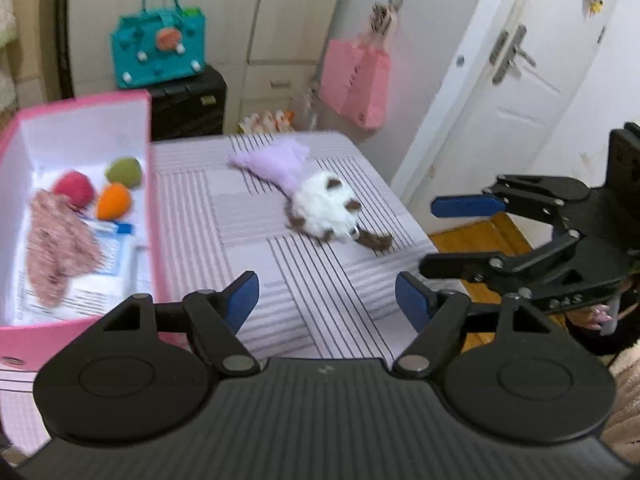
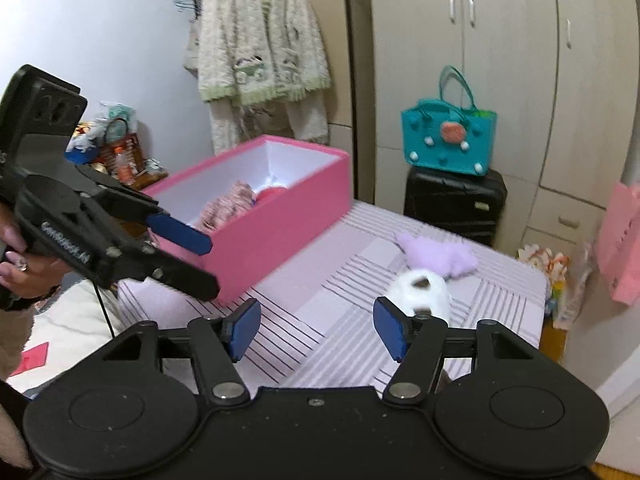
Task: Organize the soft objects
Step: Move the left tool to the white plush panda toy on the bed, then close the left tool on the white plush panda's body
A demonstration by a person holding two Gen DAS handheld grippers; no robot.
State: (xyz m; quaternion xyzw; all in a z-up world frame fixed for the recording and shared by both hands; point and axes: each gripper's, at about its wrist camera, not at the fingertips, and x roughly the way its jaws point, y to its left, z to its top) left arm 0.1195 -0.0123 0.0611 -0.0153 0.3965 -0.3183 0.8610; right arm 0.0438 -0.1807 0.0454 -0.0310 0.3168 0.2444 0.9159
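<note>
Plush toy (image 1: 320, 208) beyond both parted fingers (image 1: 244, 300)

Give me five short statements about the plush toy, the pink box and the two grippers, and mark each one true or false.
1. The plush toy lies on the striped bed cover, outside the pink box. True.
2. The pink box is empty. False: it holds a red ball, an orange one, a green one and a fuzzy pink piece.
3. The left gripper has nothing between its fingers. True.
4. The right gripper is clamped on the plush toy. False: it is open and empty.
5. The teal bag hangs on the door. False: it sits on a black suitcase.
</note>
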